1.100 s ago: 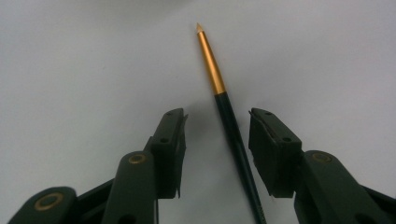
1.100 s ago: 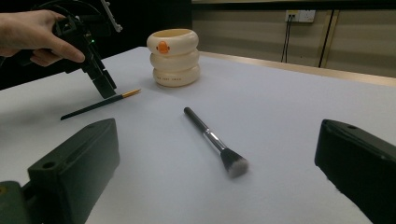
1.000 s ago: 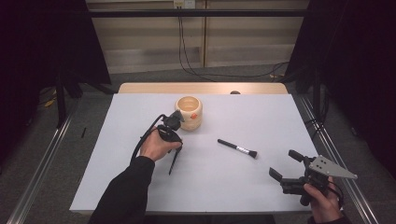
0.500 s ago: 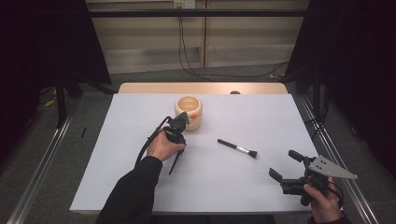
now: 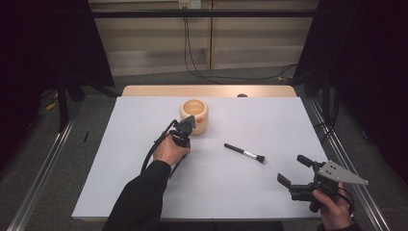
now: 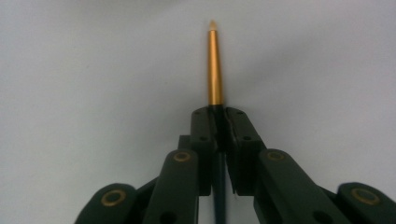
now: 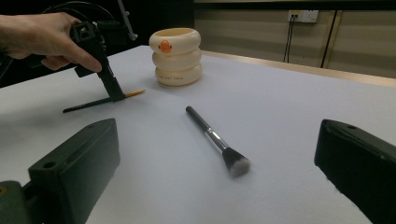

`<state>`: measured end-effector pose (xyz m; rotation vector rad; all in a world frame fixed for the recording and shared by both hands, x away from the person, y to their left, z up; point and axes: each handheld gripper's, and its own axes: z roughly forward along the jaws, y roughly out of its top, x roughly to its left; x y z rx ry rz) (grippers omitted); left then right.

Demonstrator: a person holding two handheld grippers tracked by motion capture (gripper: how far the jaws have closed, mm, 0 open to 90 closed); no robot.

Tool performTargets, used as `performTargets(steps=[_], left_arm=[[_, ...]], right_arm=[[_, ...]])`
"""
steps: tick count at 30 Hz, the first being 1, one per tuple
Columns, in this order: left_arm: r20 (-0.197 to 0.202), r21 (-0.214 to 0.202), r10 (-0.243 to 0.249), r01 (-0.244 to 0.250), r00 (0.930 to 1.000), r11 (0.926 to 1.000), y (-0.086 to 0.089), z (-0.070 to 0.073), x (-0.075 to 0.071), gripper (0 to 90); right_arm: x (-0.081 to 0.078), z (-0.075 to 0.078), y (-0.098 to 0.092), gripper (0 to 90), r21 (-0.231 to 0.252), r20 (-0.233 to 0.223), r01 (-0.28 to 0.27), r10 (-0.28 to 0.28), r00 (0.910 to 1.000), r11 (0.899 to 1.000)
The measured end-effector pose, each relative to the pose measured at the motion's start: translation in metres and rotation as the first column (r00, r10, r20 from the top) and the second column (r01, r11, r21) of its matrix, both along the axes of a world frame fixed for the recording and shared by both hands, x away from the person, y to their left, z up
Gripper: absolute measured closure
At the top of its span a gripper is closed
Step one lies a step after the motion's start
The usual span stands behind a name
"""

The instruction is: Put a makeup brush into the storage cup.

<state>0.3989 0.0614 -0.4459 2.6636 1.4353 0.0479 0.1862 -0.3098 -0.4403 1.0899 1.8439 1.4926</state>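
Although the white table (image 5: pixel 269 192) carries little, the job looks barely begun: by my reading the brushes belong in the cream holder (image 5: pixel 194 116), which stands near the far edge and, as far as the high view shows, holds nothing yet. The right gripper (image 5: pixel 294 171) waits at the near right corner with its jaws wide apart and nothing between them. The left gripper (image 5: pixel 184 135), just in front of the holder, points down at the table, and its jaws have just been closing; in the left gripper view they are now clamped together on the thin pencil brush (image 6: pixel 215 65), gripped where the dark handle meets the gold end. In the right gripper view that brush (image 7: pixel 102 101) lies flat on the table, not yet lifted. The black makeup brush (image 5: pixel 244 153) lies untouched between the two grippers, so both items are left to place.
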Motion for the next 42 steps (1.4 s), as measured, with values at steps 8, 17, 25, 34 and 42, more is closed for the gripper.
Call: performTargets(steps=[8,17,25,34,42], left_arm=[[-0.004,-0.028,-0.017,0.017,0.9998,0.9995,0.004,0.000,0.001,84.1],[-0.010,-0.069,-0.012,0.011,0.9999,0.9976,0.010,0.001,0.001,84.1],[-0.028,-0.105,-0.009,0.006,0.9996,0.9945,0.016,0.002,0.000,84.1],[0.020,-0.149,-0.030,0.033,0.9993,0.9883,0.023,0.013,-0.008,84.1],[0.074,-0.235,0.011,0.007,0.9972,0.9719,0.039,0.022,-0.015,84.0]], right_arm=[[0.001,0.000,0.000,0.0,-0.009,0.003,-0.004,0.004,1.0000,1.000],[0.000,0.000,0.000,0.0,0.011,-0.012,-0.001,0.001,0.9999,1.000],[0.000,0.000,0.000,0.0,0.006,-0.005,0.001,-0.001,1.0000,1.000],[0.000,0.000,0.000,0.0,0.002,-0.001,-0.002,0.002,1.0000,1.000],[0.000,0.000,0.000,0.0,0.006,-0.002,0.002,-0.002,1.0000,1.000]])
